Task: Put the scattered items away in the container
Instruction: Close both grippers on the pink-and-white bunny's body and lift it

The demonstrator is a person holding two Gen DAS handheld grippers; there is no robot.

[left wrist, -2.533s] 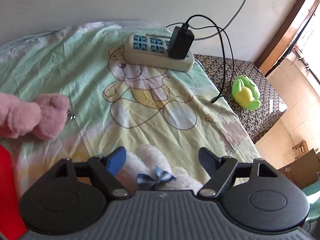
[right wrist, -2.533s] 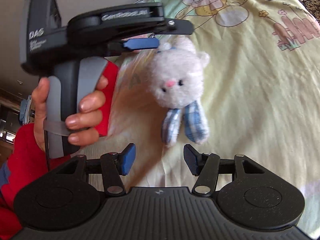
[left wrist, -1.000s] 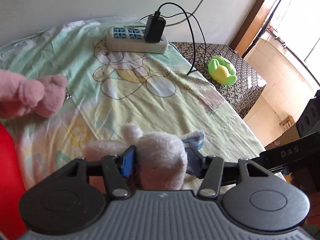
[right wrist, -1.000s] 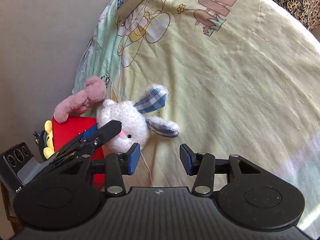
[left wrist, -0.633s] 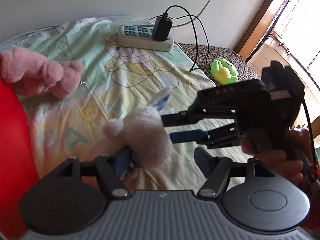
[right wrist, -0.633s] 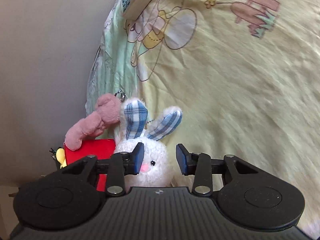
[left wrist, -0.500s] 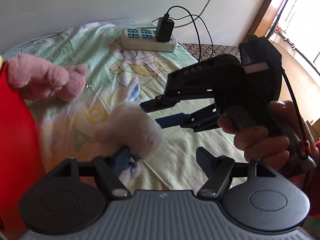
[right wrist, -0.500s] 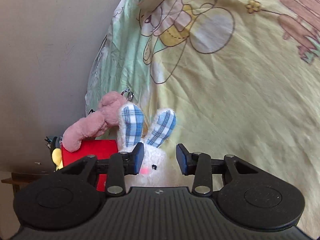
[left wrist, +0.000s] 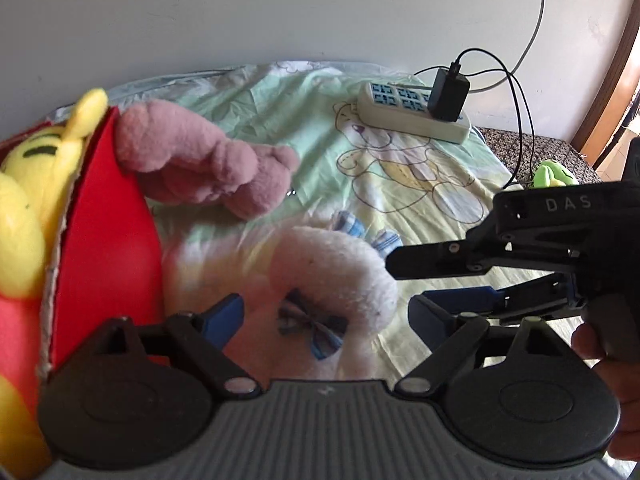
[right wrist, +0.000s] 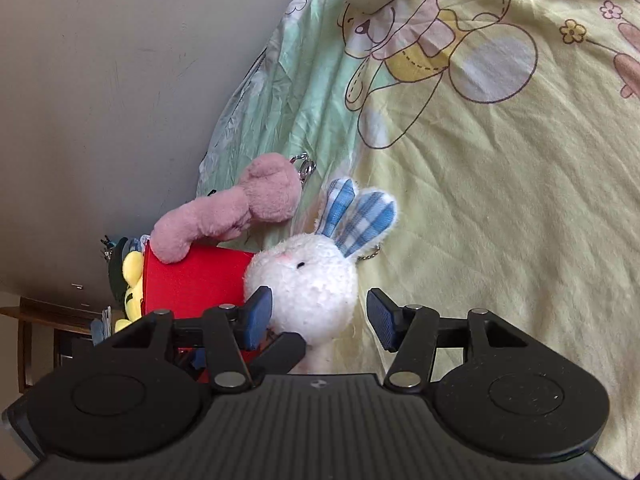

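Carried leftward since a moment ago, the white bunny (left wrist: 332, 276) is seen between the spread, released jaws of the left gripper (left wrist: 324, 316), just beside the red container (left wrist: 108, 240); the right gripper (right wrist: 320, 316), jaws likewise parted, flanks its head.

bed sheet (right wrist: 500, 200) — power strip (left wrist: 412, 118), bunny (right wrist: 308, 280)

— What are you seeing behind the bed?
— You're facing a plain pale wall (left wrist: 280, 12), with a wooden door frame (left wrist: 612, 92) standing at the right and daylight coming in past it.
— And under everything?
— A bedsheet (right wrist: 500, 200) printed with cartoon bears is covering the bed; a dark patterned cover (left wrist: 516, 148) is lying beyond it.
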